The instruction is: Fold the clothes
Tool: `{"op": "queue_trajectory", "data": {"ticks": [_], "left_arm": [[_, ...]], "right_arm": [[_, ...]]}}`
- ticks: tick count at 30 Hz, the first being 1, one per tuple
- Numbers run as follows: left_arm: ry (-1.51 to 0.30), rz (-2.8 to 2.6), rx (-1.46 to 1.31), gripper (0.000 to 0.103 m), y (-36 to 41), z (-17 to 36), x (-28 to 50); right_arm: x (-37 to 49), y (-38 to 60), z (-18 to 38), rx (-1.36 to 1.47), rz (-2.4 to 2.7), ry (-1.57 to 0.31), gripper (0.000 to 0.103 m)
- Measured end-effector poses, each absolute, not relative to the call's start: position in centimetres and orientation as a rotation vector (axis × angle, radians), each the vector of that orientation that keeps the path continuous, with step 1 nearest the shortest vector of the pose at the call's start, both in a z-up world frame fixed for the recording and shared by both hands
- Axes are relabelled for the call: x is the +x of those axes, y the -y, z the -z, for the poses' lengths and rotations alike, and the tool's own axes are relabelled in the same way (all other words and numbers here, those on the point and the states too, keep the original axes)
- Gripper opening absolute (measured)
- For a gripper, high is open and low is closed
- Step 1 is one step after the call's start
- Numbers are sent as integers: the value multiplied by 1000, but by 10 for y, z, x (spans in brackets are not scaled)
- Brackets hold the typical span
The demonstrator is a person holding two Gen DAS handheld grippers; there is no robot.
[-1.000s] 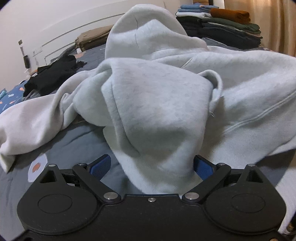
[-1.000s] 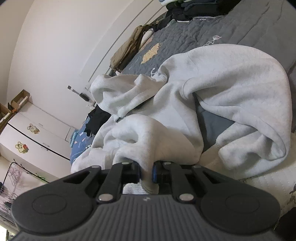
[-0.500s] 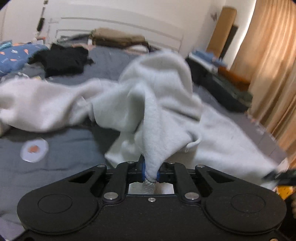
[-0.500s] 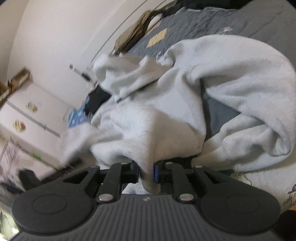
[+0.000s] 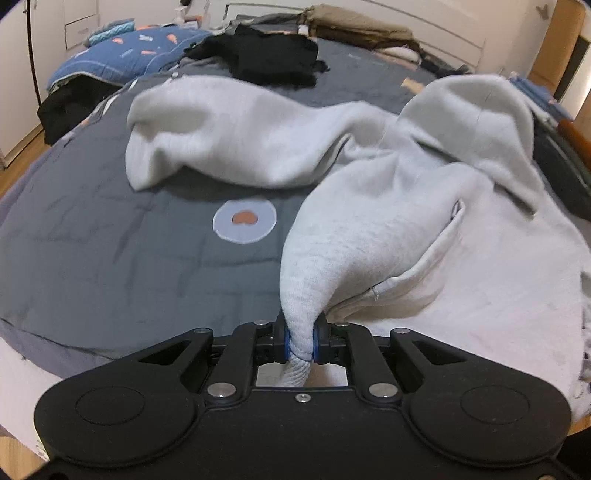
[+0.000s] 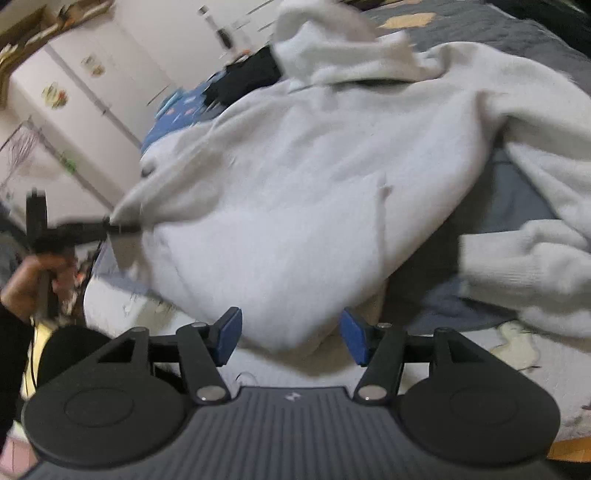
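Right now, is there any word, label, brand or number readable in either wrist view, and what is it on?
No readable text in either view.
Small pale logo mark on the right gripper's ribbed grey housing: a symbol, not letters.
Cartoon stickers on the white cupboard doors: too blurred to read.
Round pale patch with an orange shape on the dark grey quilt: no lettering.

A grey hooded sweatshirt (image 5: 388, 192) lies rumpled on a bed covered by a dark grey quilt (image 5: 110, 240), a bunched fold of its fabric clamped between the blue-padded fingers (image 5: 283, 341) of the left gripper (image 5: 300, 341). One sleeve (image 5: 207, 129) stretches away to the left. Behind it sit a black garment (image 5: 266, 55), a blue patterned pillow (image 5: 129, 51) and tan clothing (image 5: 354, 29) near the headboard.
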State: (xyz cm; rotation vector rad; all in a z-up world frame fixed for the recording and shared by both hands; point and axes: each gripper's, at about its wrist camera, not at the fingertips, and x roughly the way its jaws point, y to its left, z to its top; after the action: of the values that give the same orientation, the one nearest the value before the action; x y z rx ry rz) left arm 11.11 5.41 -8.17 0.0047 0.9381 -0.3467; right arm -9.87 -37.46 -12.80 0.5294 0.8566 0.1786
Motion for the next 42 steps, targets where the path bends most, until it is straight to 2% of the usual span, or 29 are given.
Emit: {"op": "queue_trajectory", "data": {"ticks": [6,8,10,17,22,29,35,38,40,41,42], "left_arm": [[-946,375,-8,15,-55,76,115],[-917,386,19,27,-55,70,110],[-883,400,35,48,-55,64,104],[-835,561,76,53,-30,43,72],[-763,827,170,74,38,36,22],[-755,990,303,74,149,77,-24],[-812,995,363,72,201,125,-23],[-846,1005,351,56,203,142,-16],[-867,1020,331,35,200,144,-9],[-873,1023,313,29,198,141,-5],[-869,1020,285,18,196,138,0]], "right_arm": [[-98,405,142,524,62,-844,59],[-95,404,145,541,29,-854,59],[-93,395,148,498,21,-857,60],[-85,375,156,341,27,-883,60],[-84,381,151,400,21,-855,60],[-87,389,145,444,58,-809,60],[-97,400,138,500,72,-742,60],[-103,404,134,509,63,-696,60],[-107,408,132,523,63,-676,61],[-108,410,132,526,73,-670,61],[-108,411,131,528,86,-665,61]]}}
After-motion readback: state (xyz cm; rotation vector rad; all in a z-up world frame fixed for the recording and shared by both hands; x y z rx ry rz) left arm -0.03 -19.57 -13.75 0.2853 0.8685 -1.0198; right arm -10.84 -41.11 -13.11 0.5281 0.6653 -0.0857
